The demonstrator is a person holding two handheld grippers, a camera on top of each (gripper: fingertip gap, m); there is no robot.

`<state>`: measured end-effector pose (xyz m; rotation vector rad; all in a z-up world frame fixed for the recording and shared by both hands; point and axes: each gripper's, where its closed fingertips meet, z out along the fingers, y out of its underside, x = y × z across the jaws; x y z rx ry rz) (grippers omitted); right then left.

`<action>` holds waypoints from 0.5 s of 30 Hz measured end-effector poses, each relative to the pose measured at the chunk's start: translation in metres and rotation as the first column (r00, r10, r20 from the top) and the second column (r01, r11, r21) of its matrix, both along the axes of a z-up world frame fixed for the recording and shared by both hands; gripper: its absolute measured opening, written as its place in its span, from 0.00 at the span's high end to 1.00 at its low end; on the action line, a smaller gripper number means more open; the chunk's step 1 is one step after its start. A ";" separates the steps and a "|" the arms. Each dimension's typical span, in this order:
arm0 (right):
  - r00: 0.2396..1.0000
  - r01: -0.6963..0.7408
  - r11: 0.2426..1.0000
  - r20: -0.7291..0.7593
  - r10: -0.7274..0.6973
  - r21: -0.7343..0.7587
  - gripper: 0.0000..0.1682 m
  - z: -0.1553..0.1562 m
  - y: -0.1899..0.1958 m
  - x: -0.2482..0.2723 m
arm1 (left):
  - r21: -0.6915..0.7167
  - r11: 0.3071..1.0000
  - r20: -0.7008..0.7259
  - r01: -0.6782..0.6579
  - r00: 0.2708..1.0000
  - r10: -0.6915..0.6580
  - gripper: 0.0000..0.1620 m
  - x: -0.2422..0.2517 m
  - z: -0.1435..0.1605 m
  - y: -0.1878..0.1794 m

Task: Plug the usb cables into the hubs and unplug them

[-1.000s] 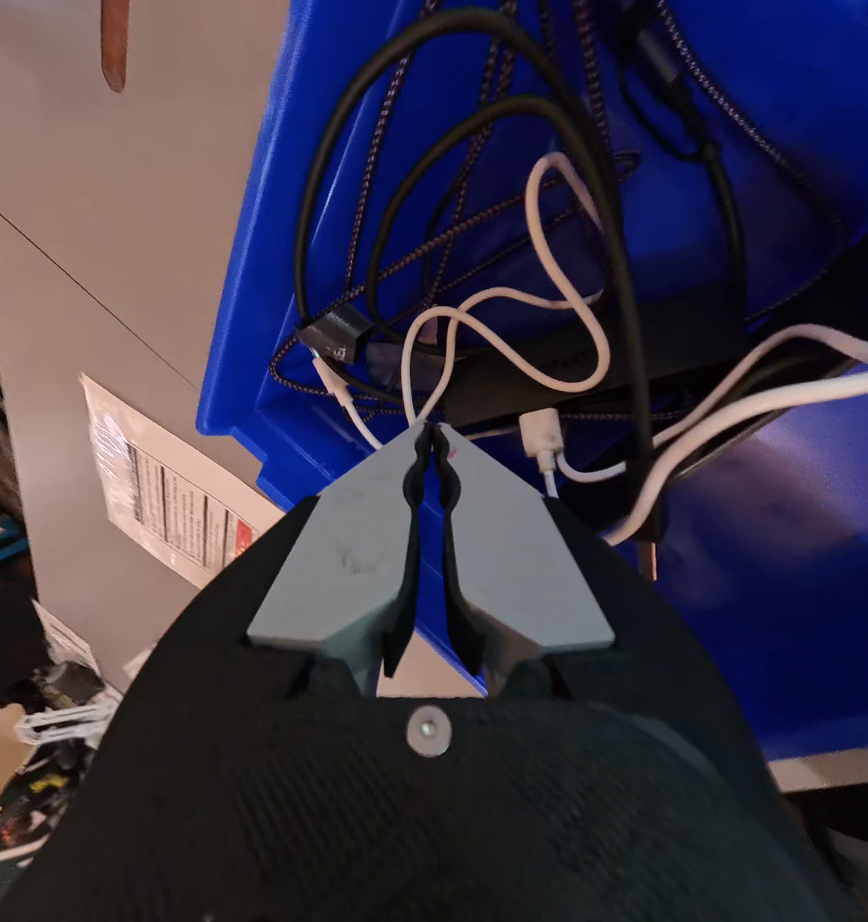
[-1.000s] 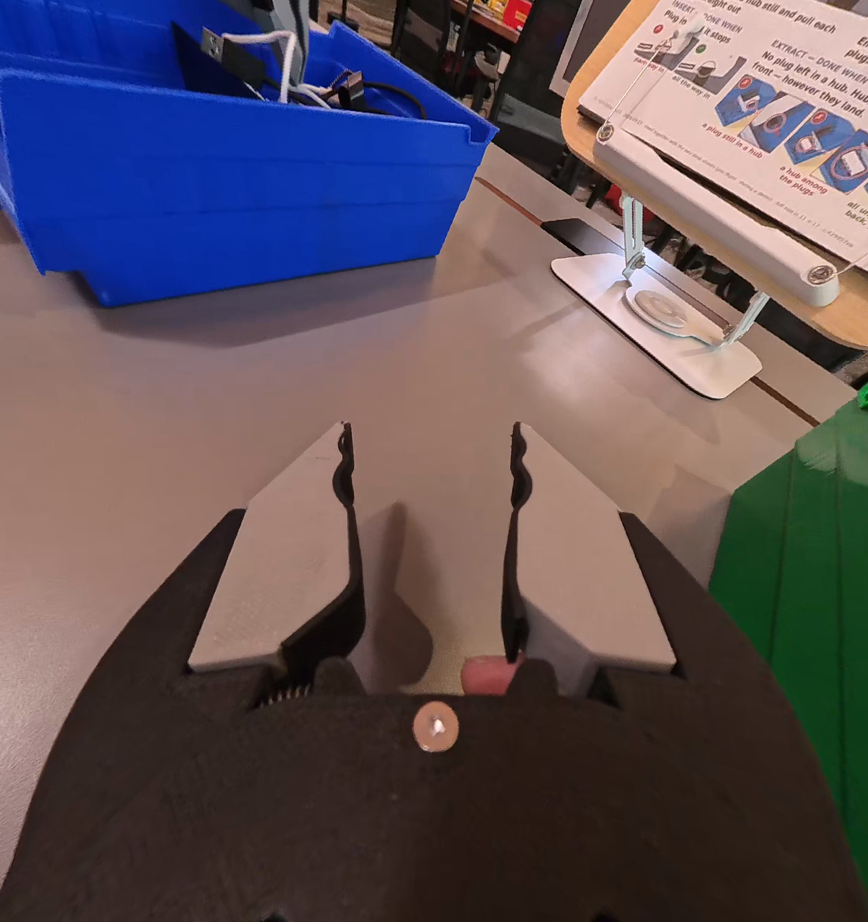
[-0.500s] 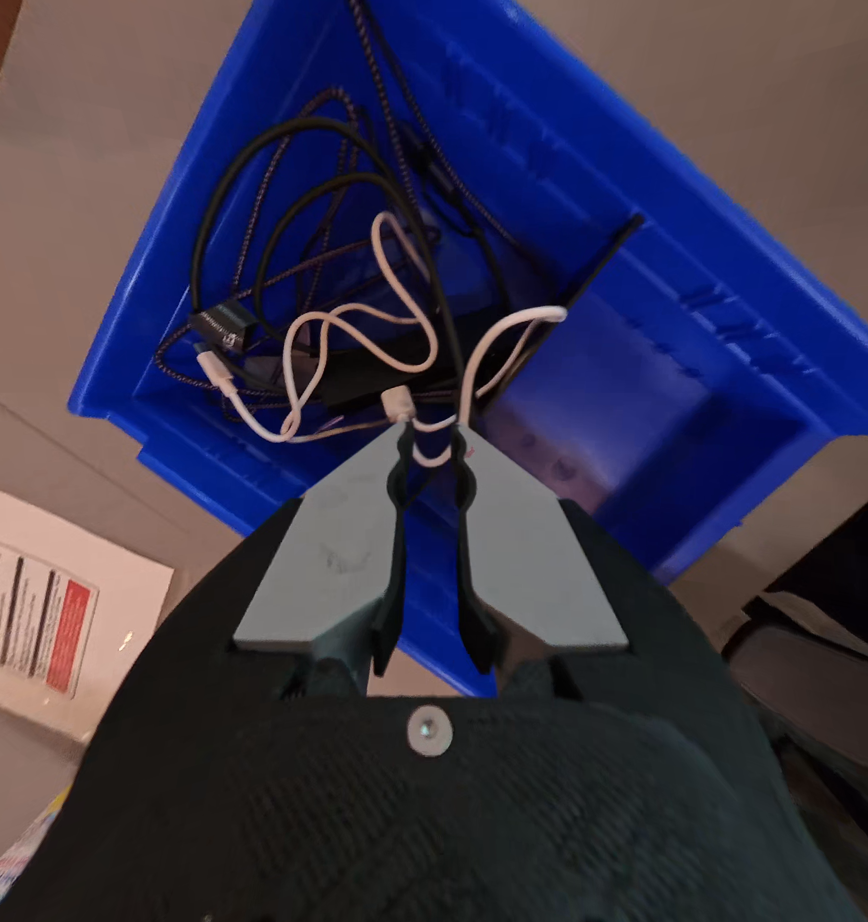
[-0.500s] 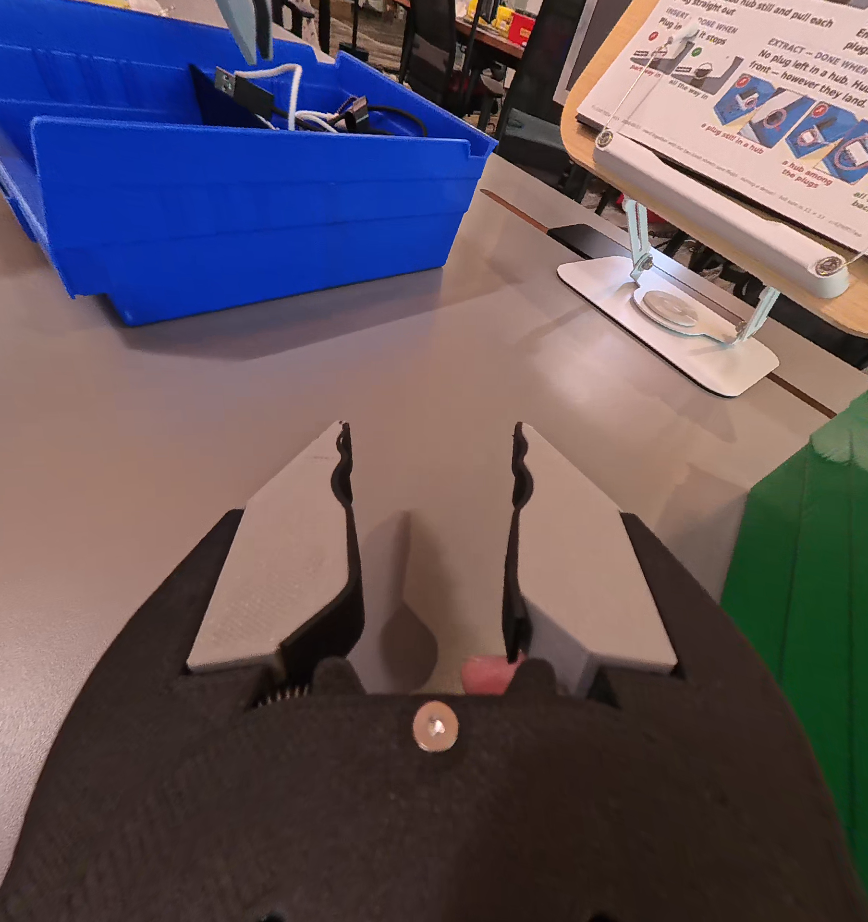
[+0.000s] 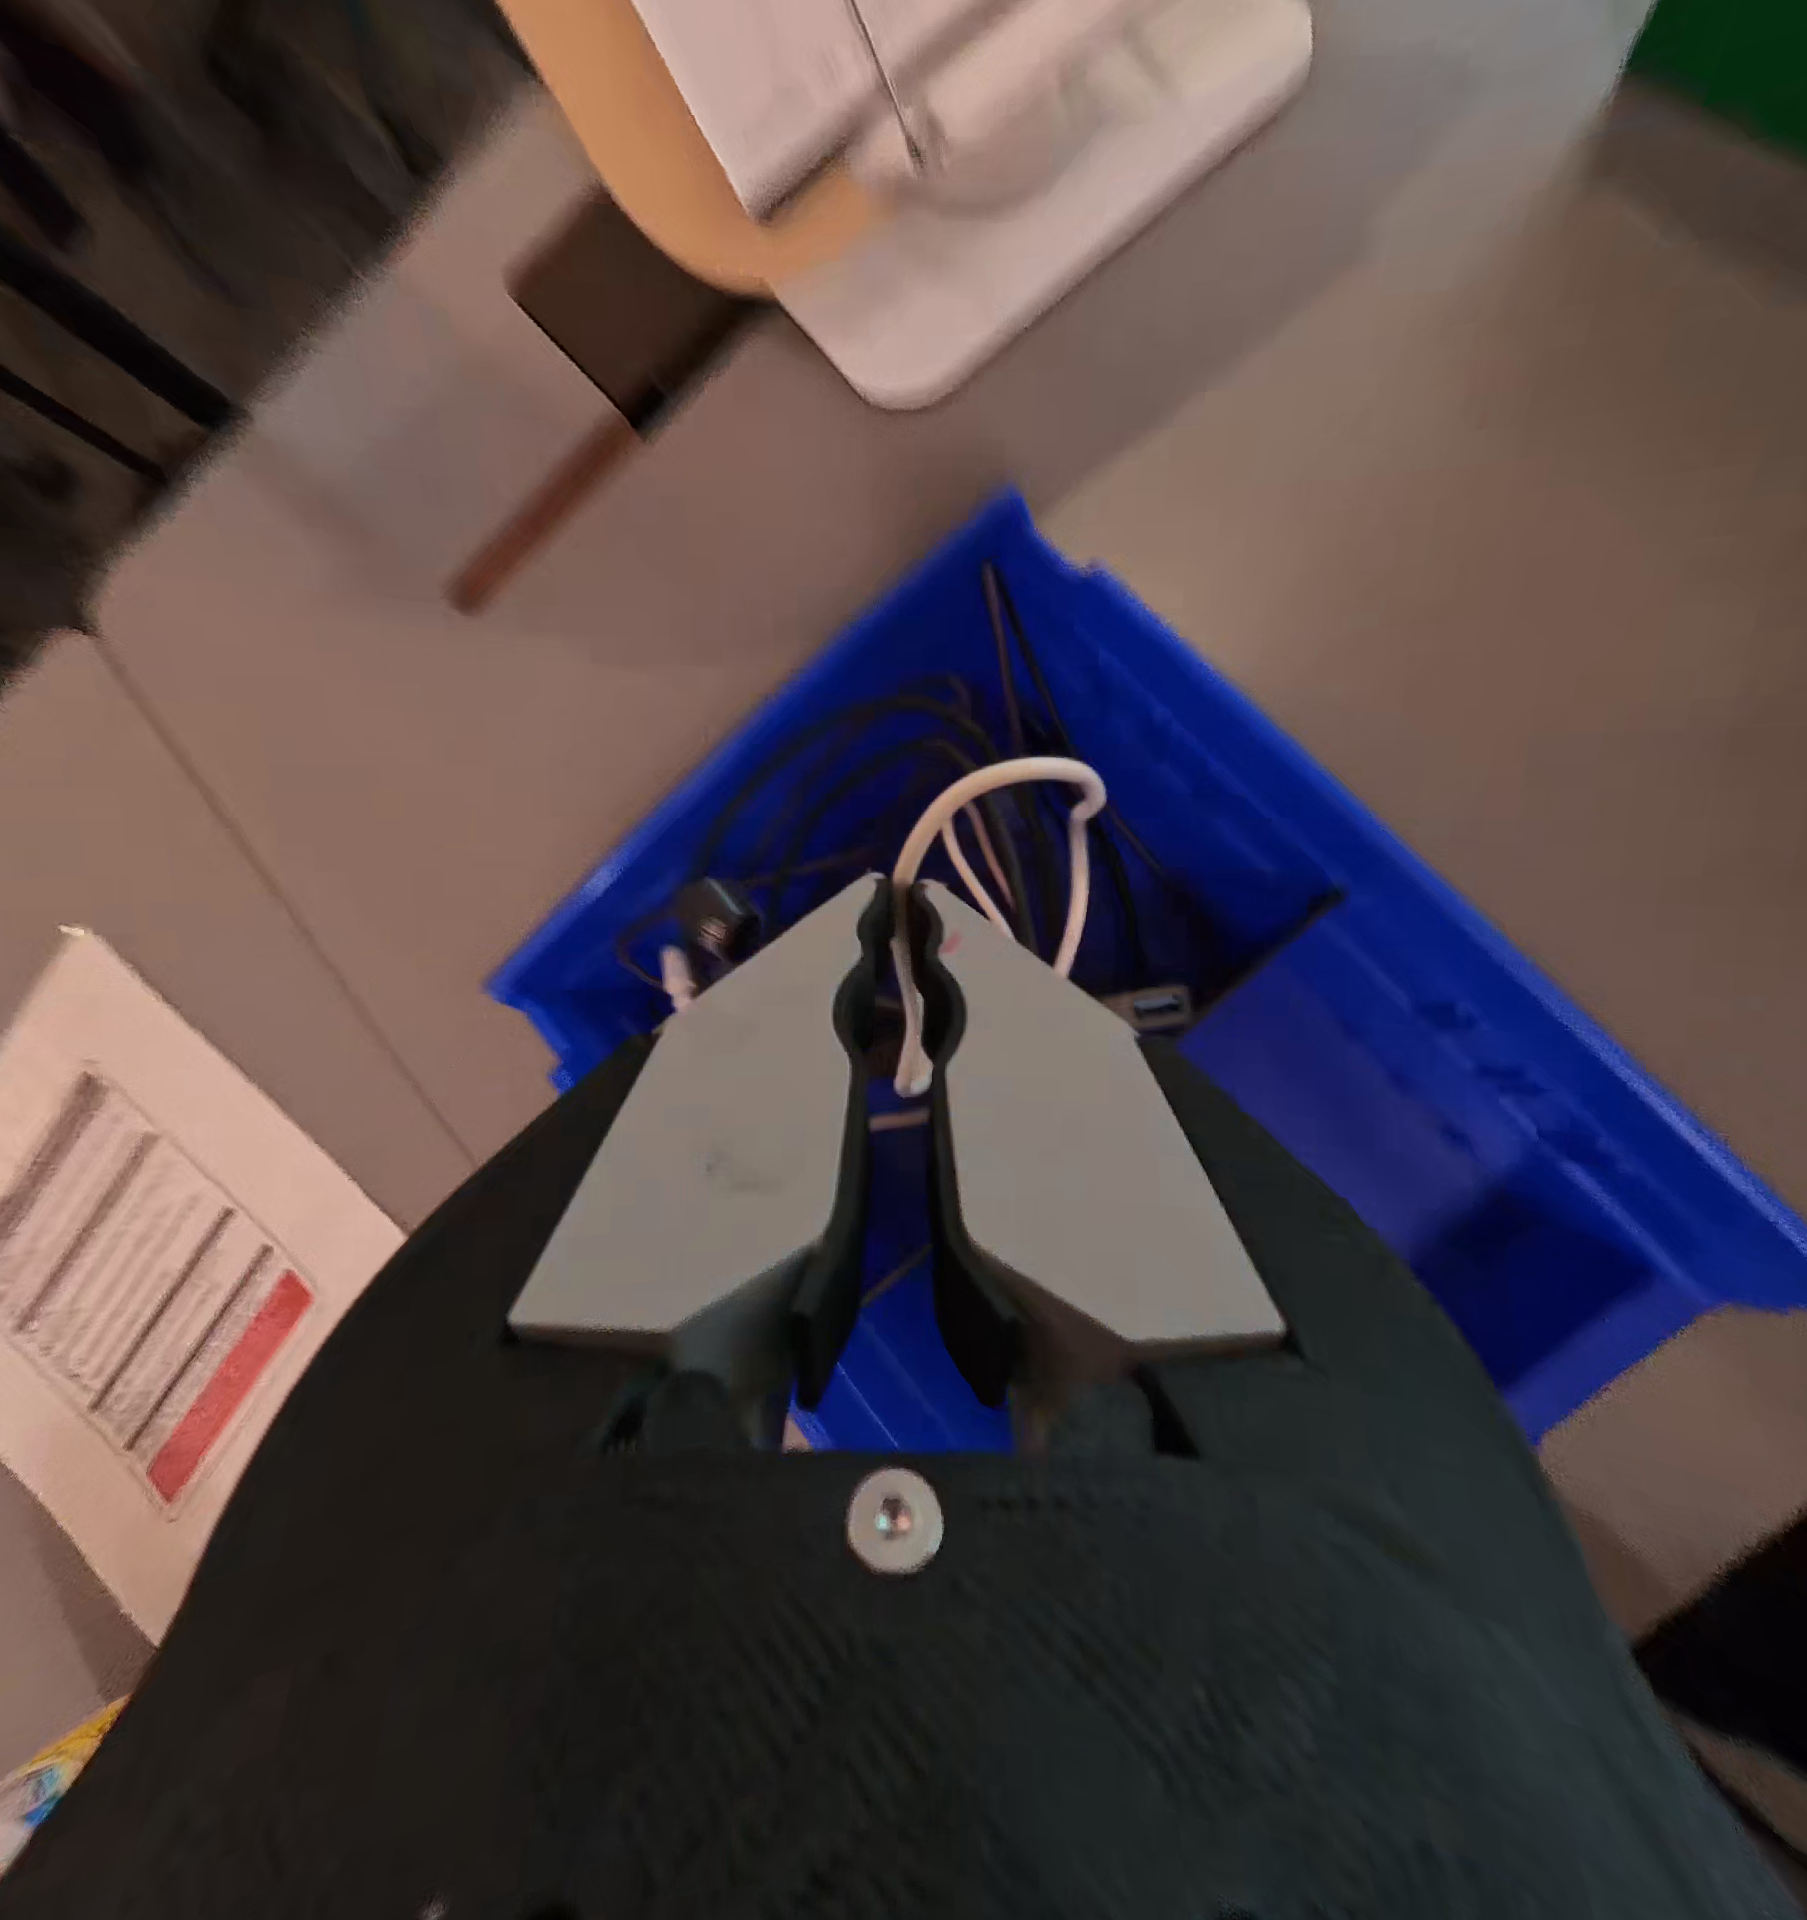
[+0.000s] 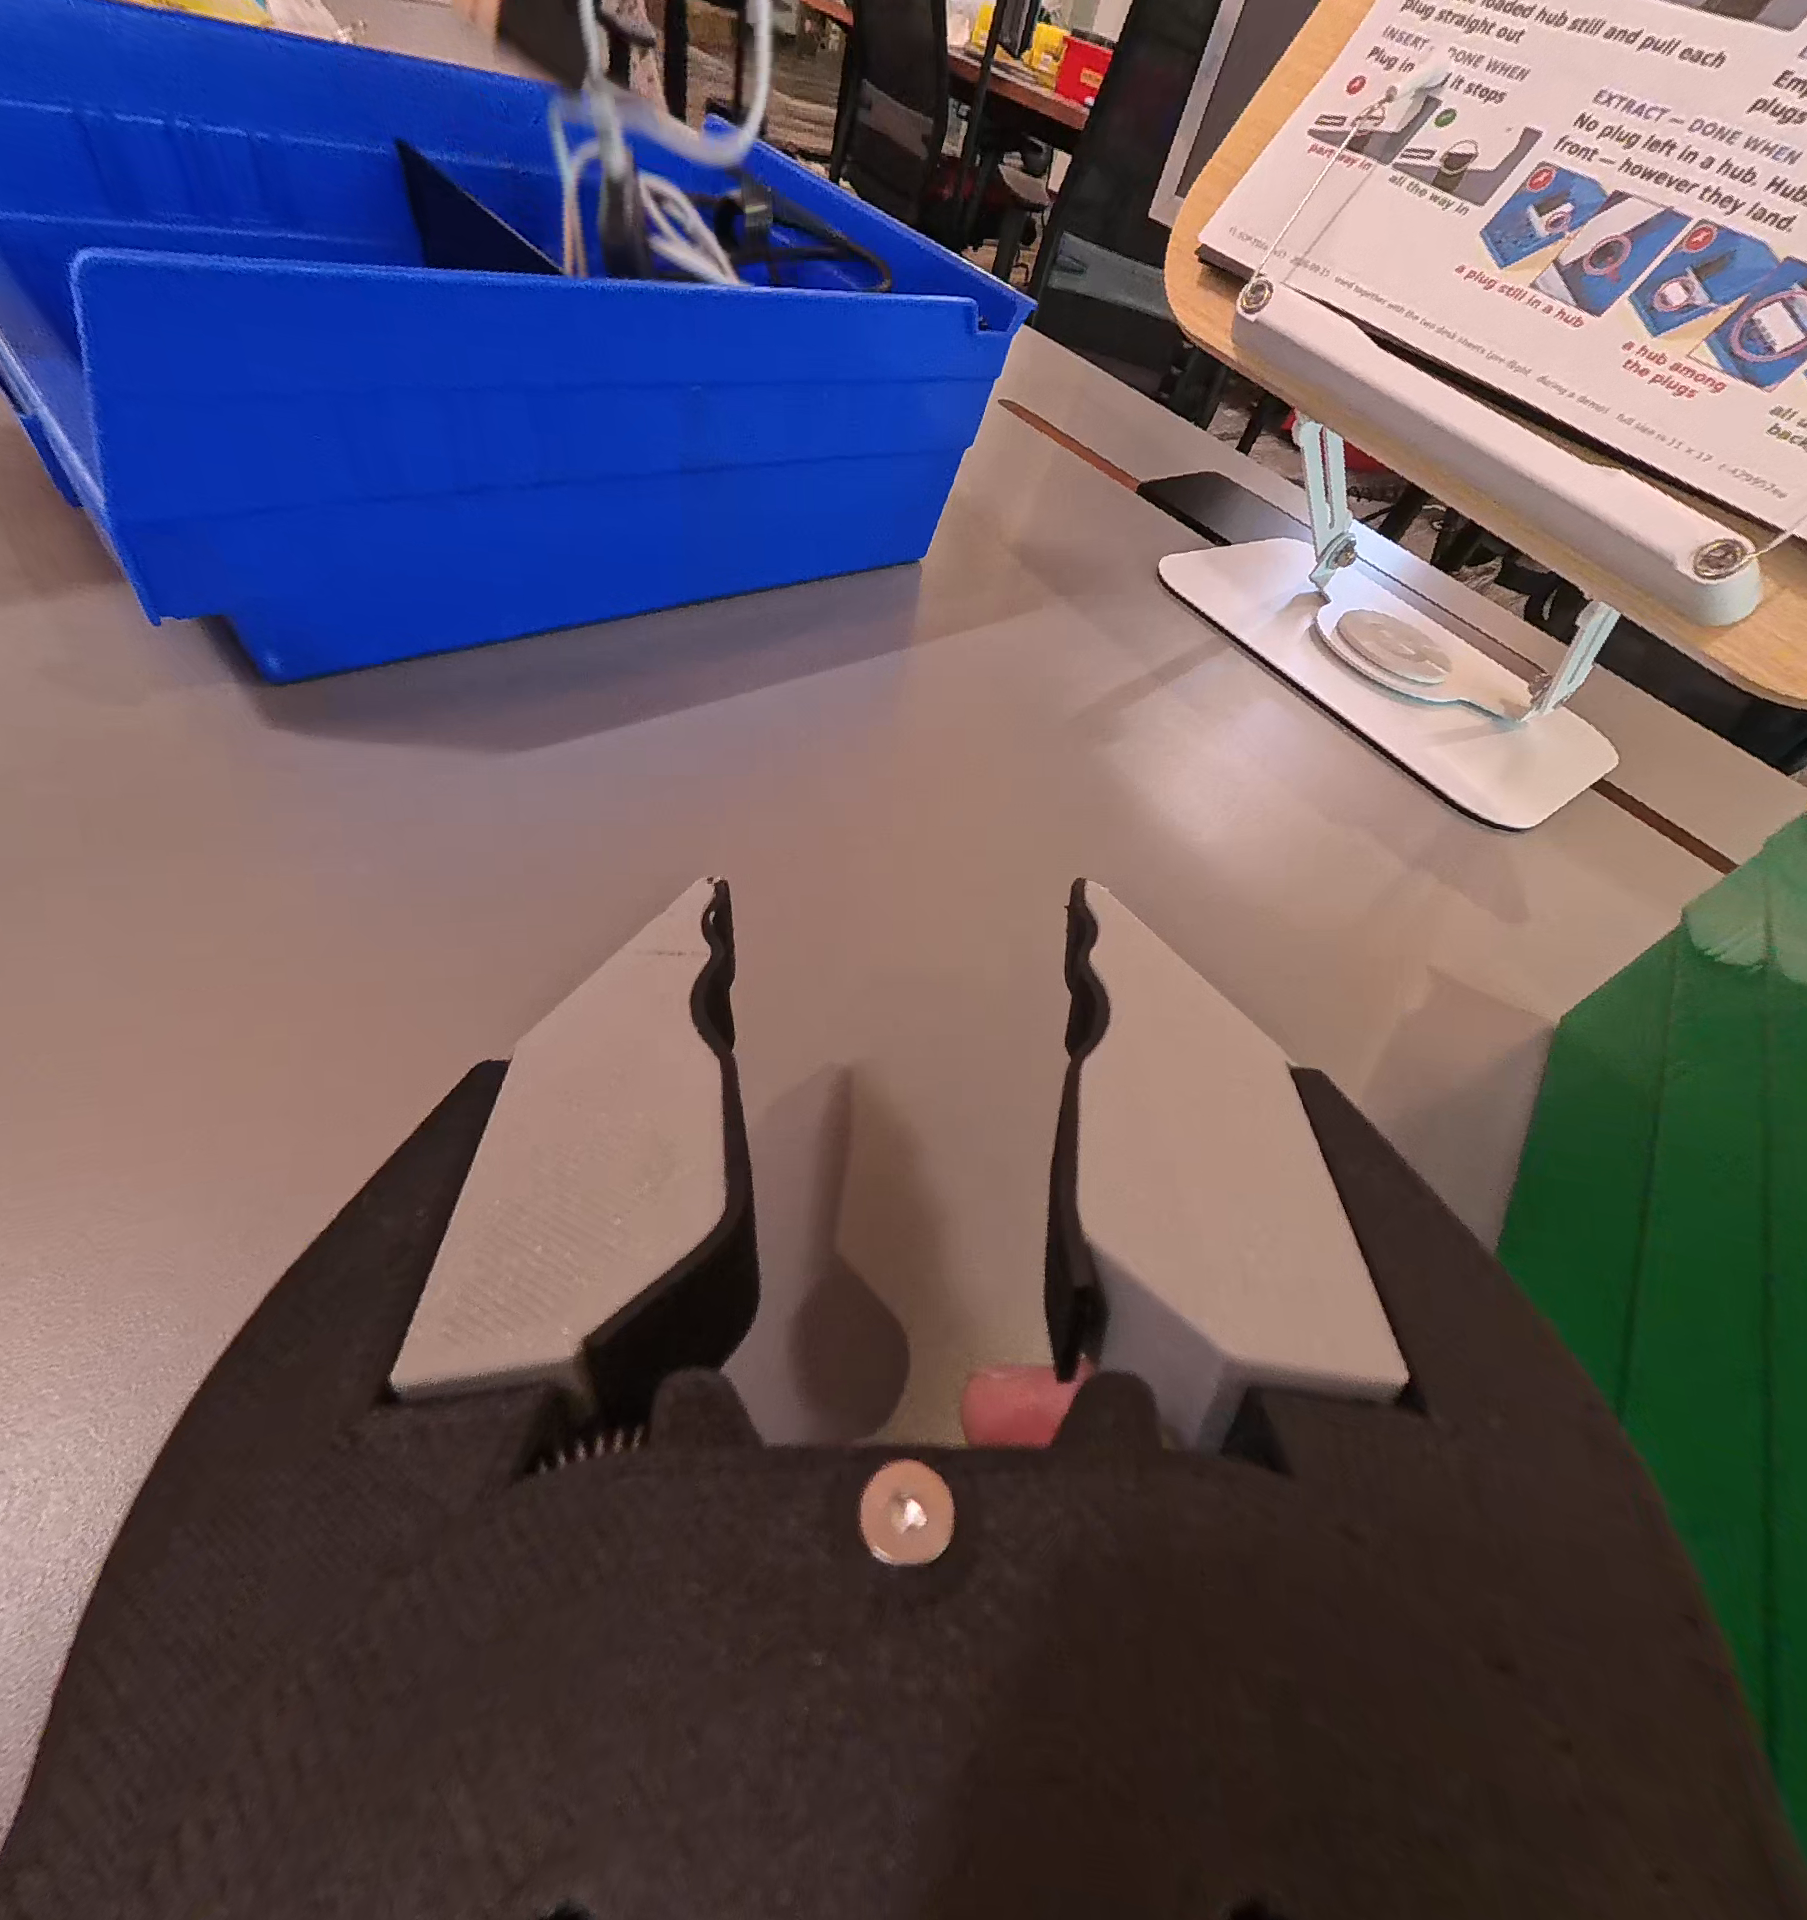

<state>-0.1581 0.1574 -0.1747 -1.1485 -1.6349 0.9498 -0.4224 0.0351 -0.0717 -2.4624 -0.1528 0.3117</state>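
**A:** Where does the left gripper (image 5: 901,891) stand?

**B:** Its grey fingers are pinched nearly together on the thin white USB cable (image 5: 992,795), which arches away from the tips and drops down among the tangled black cables (image 5: 878,758) in the deep blue plastic bin (image 5: 1501,1091). The gripper is held above the bin, looking down into it. The view is blurred, so whether a plug sits between the fingers cannot be told.

**A:** And the right gripper (image 6: 897,896)?

**B:** Spread wide with nothing between its fingers, low over the bare grey tabletop (image 6: 359,883), well apart from the bin. A green plastic container (image 6: 1709,1351) stands just beside it, and a white tilted stand holding an instruction sheet (image 6: 1501,499) sits further back.

**A:** Any hub visible?

**B:** A dark block with a blue port (image 5: 1153,1008) shows by the bin's black divider (image 6: 463,223); that is probably a hub, though it is too small to be sure.

**A:** What could go wrong?

**B:** The white cable threads through the black loops, so lifting further could drag the whole tangle, perhaps the hub as well, out of the bin. The hold is on the thin cord, which could slip through the fingers. The empty gripper is too distant to steady anything.
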 end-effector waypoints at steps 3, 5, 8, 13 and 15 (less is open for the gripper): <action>1.000 -0.001 1.000 0.003 0.001 0.012 0.63 -0.001 -0.001 0.000 | 0.223 0.972 -0.153 -0.075 0.982 0.111 1.00 -0.013 0.068 0.002; 1.000 0.001 1.000 0.005 -0.001 0.016 0.63 -0.001 -0.001 -0.001 | 0.374 0.921 -0.244 -0.109 0.947 0.211 1.00 -0.018 0.117 -0.004; 1.000 0.006 1.000 0.005 -0.006 0.011 0.63 -0.001 0.000 -0.001 | 0.538 0.837 -0.315 -0.094 0.900 0.303 1.00 -0.010 0.179 -0.014; 1.000 0.014 1.000 0.003 -0.014 0.010 0.63 -0.001 0.002 -0.001 | 0.523 0.849 -0.372 -0.079 0.875 0.311 1.00 0.007 0.197 -0.017; 1.000 0.016 1.000 0.000 -0.016 0.018 0.63 -0.001 0.002 -0.001 | 0.512 0.855 -0.402 -0.080 0.858 0.321 1.00 0.009 0.194 -0.019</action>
